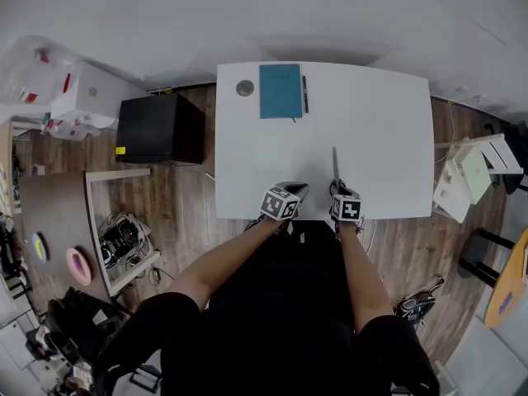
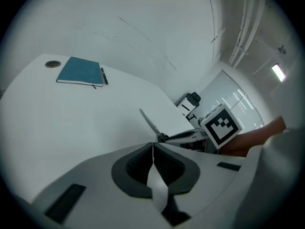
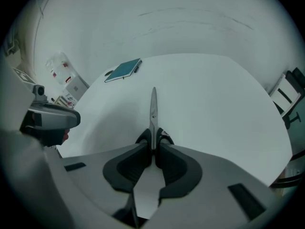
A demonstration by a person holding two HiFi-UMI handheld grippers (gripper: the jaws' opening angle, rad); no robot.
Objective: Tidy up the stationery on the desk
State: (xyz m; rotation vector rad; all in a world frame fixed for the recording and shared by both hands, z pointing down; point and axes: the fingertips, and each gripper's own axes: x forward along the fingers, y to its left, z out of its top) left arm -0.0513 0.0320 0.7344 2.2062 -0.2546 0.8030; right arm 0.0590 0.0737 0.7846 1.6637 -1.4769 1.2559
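Note:
A pair of scissors [image 1: 335,165] with black handles and closed silver blades lies near the white desk's [image 1: 388,130] front edge, blades pointing to the far side. My right gripper [image 1: 341,191] is shut on the scissors [image 3: 153,113] at the handle end, and the blades stick out ahead of its fingers [image 3: 178,163]. Just to its left, my left gripper [image 1: 290,193] is shut with nothing in it [image 2: 152,147]. From that gripper view the scissors [image 2: 150,122] show to the right. A blue notebook [image 1: 280,91] and a black pen [image 1: 305,94] lie at the far edge.
A round grey grommet [image 1: 245,87] sits left of the notebook. A black box [image 1: 157,129] stands on the floor left of the desk, with a wooden shelf unit [image 1: 115,221] nearer. A white rack [image 1: 470,172] stands at the right.

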